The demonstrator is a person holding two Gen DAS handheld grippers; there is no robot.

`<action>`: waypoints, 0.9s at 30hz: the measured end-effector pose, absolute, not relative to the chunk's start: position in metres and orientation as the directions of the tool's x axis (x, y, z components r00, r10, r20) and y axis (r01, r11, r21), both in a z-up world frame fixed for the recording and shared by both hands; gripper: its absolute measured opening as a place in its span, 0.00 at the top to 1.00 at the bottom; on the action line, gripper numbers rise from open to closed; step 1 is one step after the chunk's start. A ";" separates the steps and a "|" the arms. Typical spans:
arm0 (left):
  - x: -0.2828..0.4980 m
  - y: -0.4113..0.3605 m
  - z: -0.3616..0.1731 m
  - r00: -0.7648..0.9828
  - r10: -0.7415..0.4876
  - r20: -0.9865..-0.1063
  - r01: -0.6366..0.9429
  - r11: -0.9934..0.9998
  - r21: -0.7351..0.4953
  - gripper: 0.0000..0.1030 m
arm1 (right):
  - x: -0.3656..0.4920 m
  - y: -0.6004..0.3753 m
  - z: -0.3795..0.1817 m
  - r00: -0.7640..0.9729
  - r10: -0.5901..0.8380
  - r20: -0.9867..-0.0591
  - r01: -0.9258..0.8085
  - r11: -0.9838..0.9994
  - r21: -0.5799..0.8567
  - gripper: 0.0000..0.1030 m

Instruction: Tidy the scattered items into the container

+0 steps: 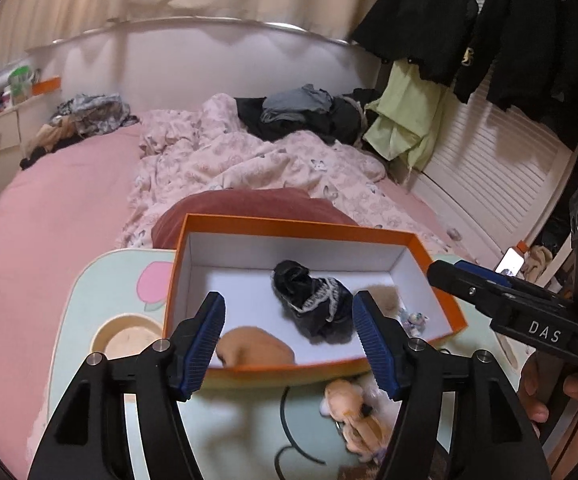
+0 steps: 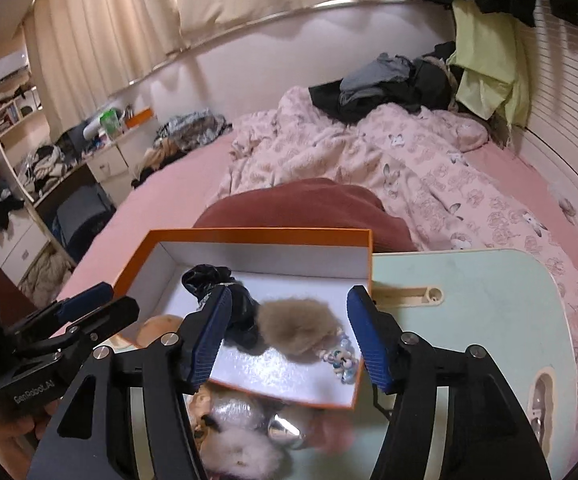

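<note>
1. An orange box (image 1: 441, 276) with a white inside is seen on a pale green lap table (image 1: 89, 300) that is set on a pink bed (image 1: 49, 220).
2. Inside the box a black lace-edged scrunchie (image 1: 309, 296), a tan fluffy piece (image 2: 293, 324), an orange-brown soft item (image 1: 257, 350) and a small beaded charm (image 2: 343, 360) are seen lying loose.
3. On the table, just outside the box's near wall, a plush toy (image 1: 349, 404) in orange and white is left lying beside a thin black band (image 1: 289, 432).
4. The left gripper (image 1: 289, 344) is held above the box's near edge with its blue pads (image 1: 209, 340) parted and nothing between them.
5. The right gripper (image 2: 289, 340) is likewise spread apart and empty, over the tan piece and the charm.
6. Behind the box a dark red cushion (image 2: 309, 208) and a crumpled pink floral quilt (image 2: 409, 168) are seen, with dark clothes (image 1: 301, 112) heaped further back.
7. Only in the left view are hanging black jackets (image 1: 509, 32) and a lit phone (image 1: 509, 262) shown clearly.
8. Only in the right view are cluttered shelves (image 2: 9, 112) and a white fluffy item (image 2: 241, 452) on the table shown.
</note>
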State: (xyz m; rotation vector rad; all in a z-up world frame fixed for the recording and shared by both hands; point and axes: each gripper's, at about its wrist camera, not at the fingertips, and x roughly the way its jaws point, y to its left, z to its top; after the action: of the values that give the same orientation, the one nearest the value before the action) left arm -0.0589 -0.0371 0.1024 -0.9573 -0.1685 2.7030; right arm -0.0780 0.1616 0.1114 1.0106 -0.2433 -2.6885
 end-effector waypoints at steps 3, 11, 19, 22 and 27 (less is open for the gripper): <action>-0.036 -0.038 0.101 -0.747 0.274 -0.605 -0.213 -0.962 -0.173 0.17 | -0.051 0.167 0.117 -0.739 -0.306 -0.600 0.194 -0.950 0.246 0.41; 0.034 -0.063 0.045 -0.716 0.219 -0.663 -0.125 -0.974 -0.186 0.06 | 0.026 0.187 0.080 -0.754 -0.178 -0.632 0.124 -0.984 0.129 0.39; 0.044 -0.054 0.009 -0.719 0.045 -0.694 -0.066 -0.998 0.003 0.05 | 0.037 0.185 0.038 -0.672 -0.130 -0.729 0.094 -0.991 0.090 0.39; 0.048 -0.045 0.008 -0.739 0.017 -0.673 -0.092 -0.993 0.076 0.05 | 0.039 0.182 0.027 -0.683 -0.090 -0.725 0.064 -0.996 0.063 0.22; 0.050 -0.048 0.009 -0.768 -0.001 -0.641 -0.076 -0.993 0.092 0.05 | 0.040 0.171 0.018 -0.677 -0.047 -0.735 0.076 -0.997 -0.006 0.00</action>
State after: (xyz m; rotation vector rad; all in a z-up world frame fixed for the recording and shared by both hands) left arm 0.0498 -0.0476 0.0089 -1.0558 0.1741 2.9112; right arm 0.0399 0.1707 0.0181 1.2320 0.0560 -2.8162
